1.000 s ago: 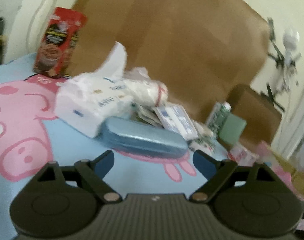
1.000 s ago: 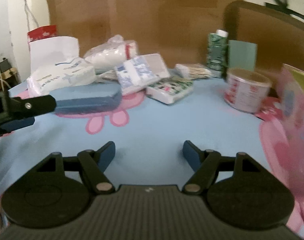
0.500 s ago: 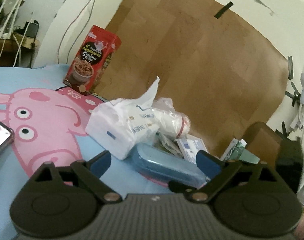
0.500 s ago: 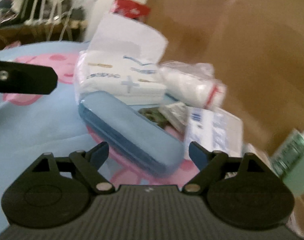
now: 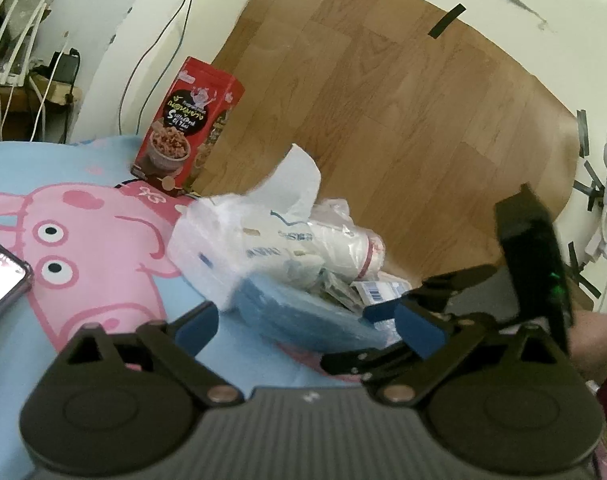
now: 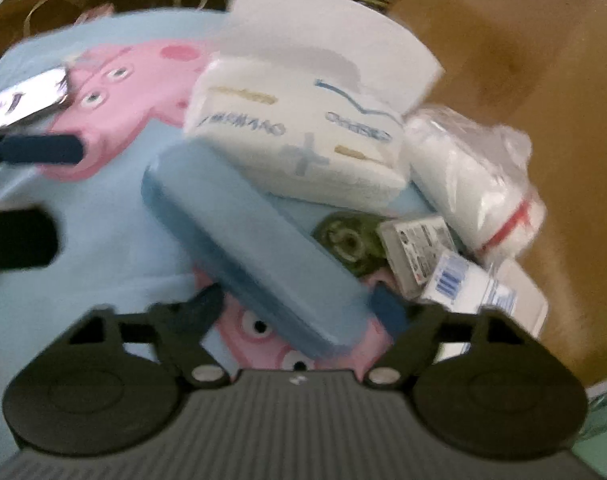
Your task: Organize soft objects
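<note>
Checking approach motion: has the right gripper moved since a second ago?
Yes. The right gripper has swung in over the blue case, jaws closing around its near end; earlier it sat back from the pile.

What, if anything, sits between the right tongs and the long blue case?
Nothing visible. The right tongs are closing with the near end of the long light-blue oblong case already between the pads, which don't clearly press it yet. The white tissue pack lies beyond its far end, not in the way.
</note>
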Tool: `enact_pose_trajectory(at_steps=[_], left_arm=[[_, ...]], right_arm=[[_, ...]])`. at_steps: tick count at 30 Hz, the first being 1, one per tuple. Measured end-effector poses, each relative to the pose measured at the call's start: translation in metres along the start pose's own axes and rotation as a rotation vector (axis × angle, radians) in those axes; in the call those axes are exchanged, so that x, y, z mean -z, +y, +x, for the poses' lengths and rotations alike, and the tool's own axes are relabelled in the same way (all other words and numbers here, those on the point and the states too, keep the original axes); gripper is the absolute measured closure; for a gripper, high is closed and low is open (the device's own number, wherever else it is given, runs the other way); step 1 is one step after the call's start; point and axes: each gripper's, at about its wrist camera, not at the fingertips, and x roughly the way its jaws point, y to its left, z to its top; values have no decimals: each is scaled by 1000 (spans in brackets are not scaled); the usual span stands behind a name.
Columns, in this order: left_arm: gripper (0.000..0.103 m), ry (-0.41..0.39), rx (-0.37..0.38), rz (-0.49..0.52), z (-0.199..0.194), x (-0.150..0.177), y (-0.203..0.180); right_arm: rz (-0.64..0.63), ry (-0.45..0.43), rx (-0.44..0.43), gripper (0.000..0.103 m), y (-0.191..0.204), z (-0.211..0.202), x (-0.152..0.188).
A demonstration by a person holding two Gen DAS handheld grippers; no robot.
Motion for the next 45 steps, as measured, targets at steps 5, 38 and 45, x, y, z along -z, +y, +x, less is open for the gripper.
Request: enact_pose_trajectory(at_steps=[5,38,45], left_arm=[[4,-3,-4,2,-1,-1,-1],[1,366,160,59,21,7,-4],[10,463,213,91,-1,12,-15]], right_arm=[[-36,-14,16,42,18,-21,19],[574,-320,125,18,135,-148,190],[566,-354,71,18,127,-135,178]])
